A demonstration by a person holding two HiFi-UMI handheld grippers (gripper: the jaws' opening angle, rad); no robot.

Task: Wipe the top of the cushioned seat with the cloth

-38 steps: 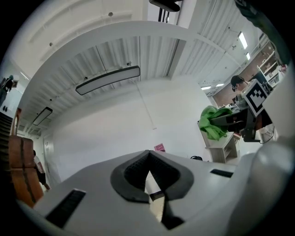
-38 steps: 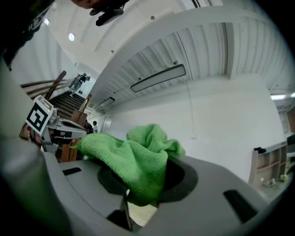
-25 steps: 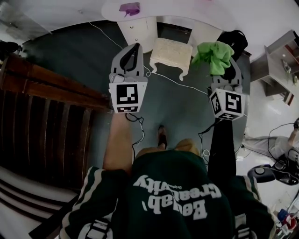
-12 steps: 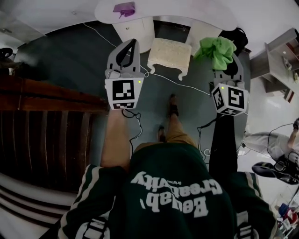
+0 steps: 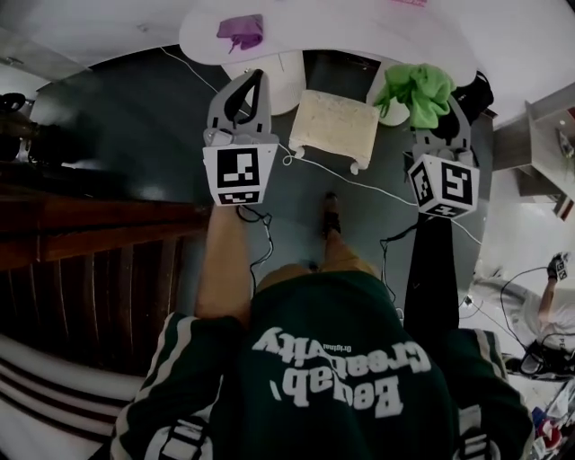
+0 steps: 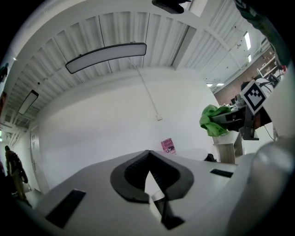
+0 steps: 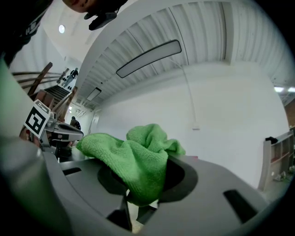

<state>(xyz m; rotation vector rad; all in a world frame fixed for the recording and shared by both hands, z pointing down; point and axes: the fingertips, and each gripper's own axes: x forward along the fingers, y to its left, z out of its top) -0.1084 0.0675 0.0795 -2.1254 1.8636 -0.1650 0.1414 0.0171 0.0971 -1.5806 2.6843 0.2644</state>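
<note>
Between the two grippers and farther out, the cushioned seat (image 5: 334, 126) stands on the dark floor (image 5: 153, 135), its far edge close to the rim of the white table (image 5: 341, 31). Off its right edge, not touching it, the right gripper (image 7: 138, 196) is clamped on the bunched green cloth (image 7: 133, 159). By the left edge the left gripper (image 6: 148, 159) has its jaws together, empty. Bare floor lies before the seat, crossed by a white cable (image 5: 382, 186)

Dark floor (image 5: 144, 135) is carrying the cushioned seat (image 5: 334, 126), standing just beyond your foot (image 5: 331, 212). A white cable (image 5: 368, 184) is lying across it. Far off, a white table (image 5: 359, 27) is bearing a purple object (image 5: 241, 31).
</note>
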